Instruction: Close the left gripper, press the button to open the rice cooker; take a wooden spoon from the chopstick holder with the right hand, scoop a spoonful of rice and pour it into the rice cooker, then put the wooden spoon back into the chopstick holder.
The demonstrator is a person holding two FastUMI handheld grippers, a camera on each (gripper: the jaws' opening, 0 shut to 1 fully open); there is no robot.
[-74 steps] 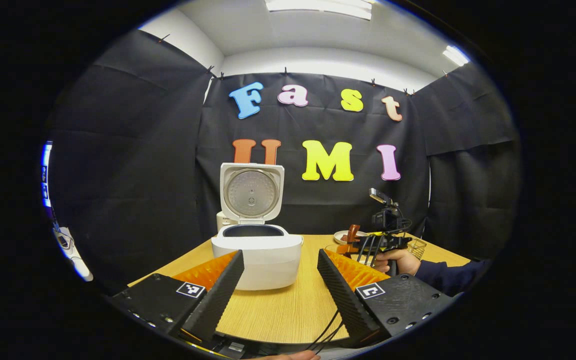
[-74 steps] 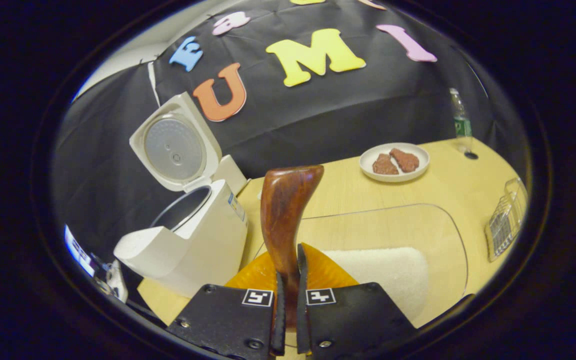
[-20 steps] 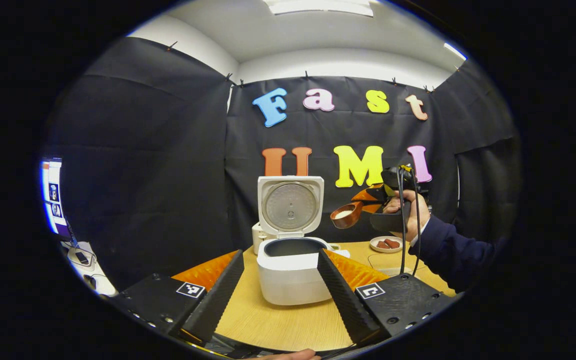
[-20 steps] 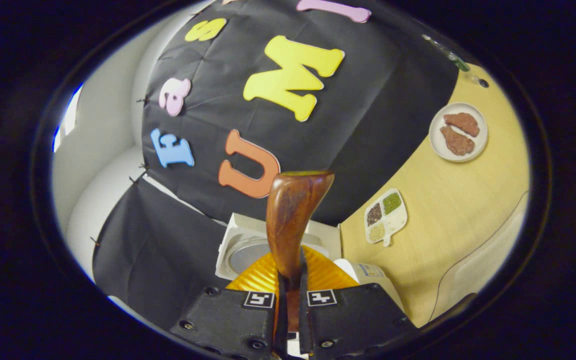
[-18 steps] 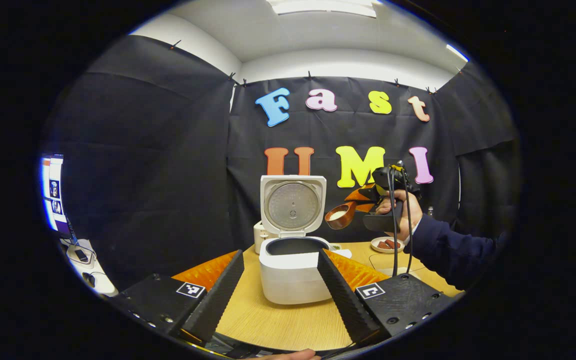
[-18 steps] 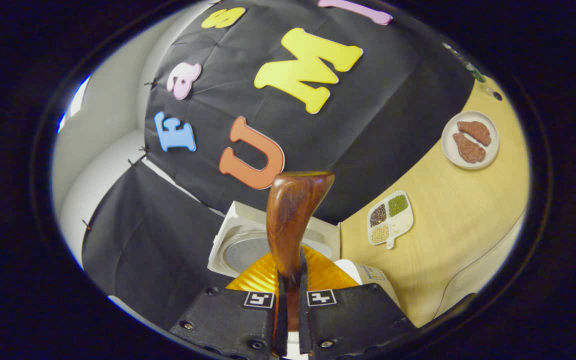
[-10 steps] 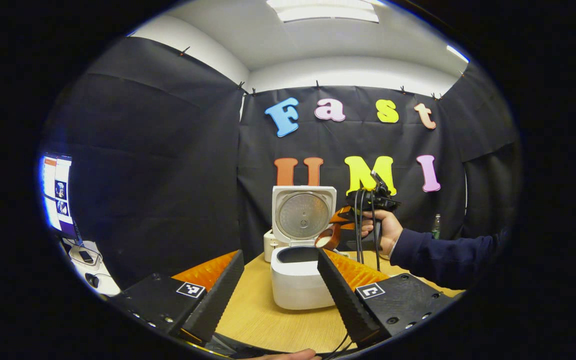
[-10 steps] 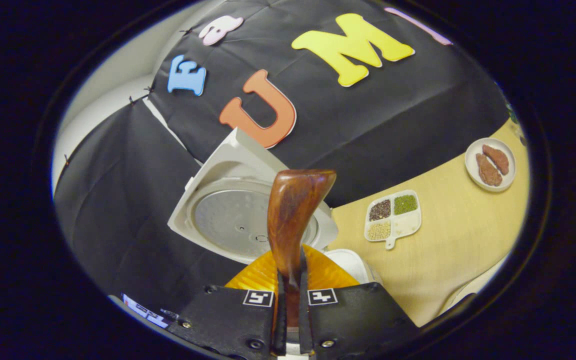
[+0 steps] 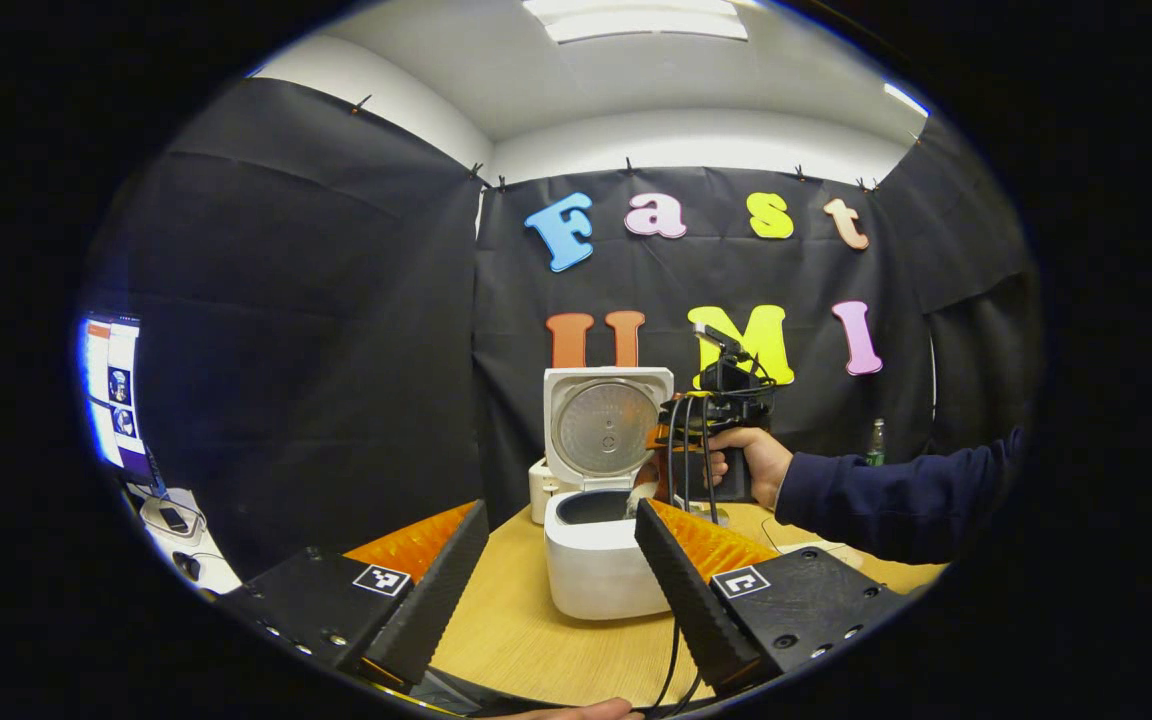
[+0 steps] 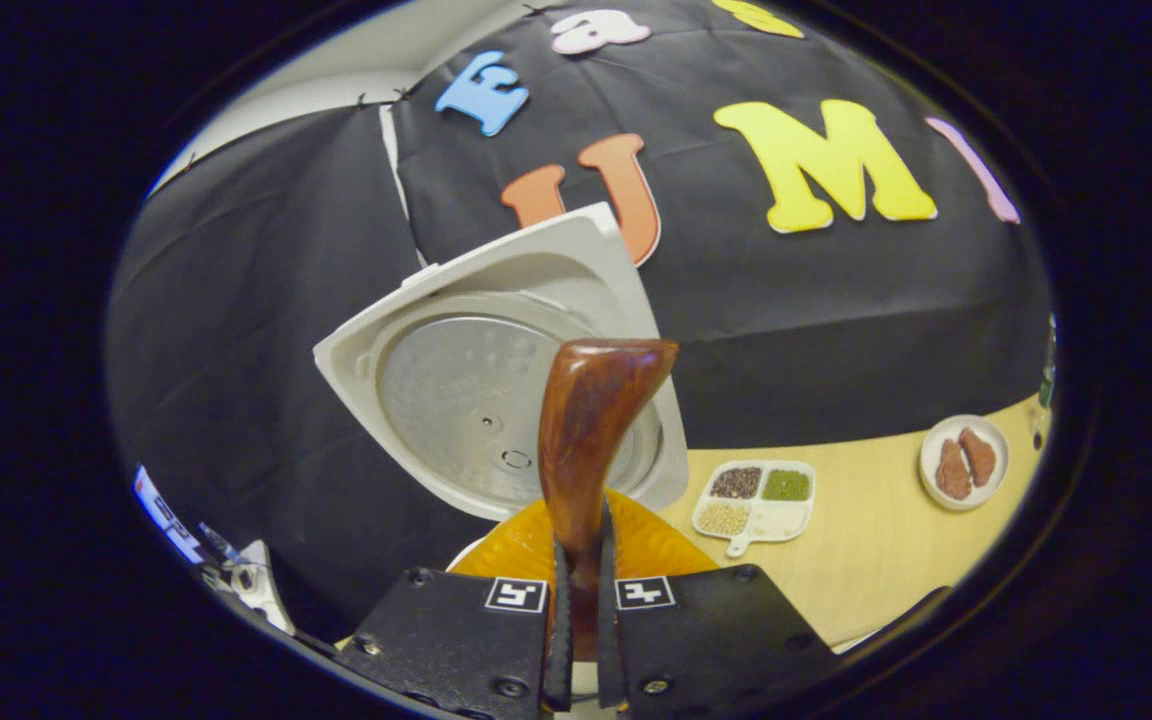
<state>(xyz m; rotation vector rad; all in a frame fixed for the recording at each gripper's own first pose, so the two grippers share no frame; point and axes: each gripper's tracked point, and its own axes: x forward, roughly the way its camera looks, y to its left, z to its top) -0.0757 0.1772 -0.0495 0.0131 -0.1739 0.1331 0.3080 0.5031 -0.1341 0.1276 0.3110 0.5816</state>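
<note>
Since a second ago you have brought the wooden spoon (image 10: pixel 591 420) down to the open rice cooker (image 9: pixel 604 560), its bowl tipped at the pot's rim. Your right claw (image 10: pixel 578 610) stays clenched on the handle. Your left claw (image 9: pixel 561 585) hangs released above the counter (image 9: pixel 536 645).

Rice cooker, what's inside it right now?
The rice cooker stands open, lid up. Its pot looks dark; the wooden spoon tips over the rim. The front wall hides the pot's bottom, so rice there cannot be seen.
</note>
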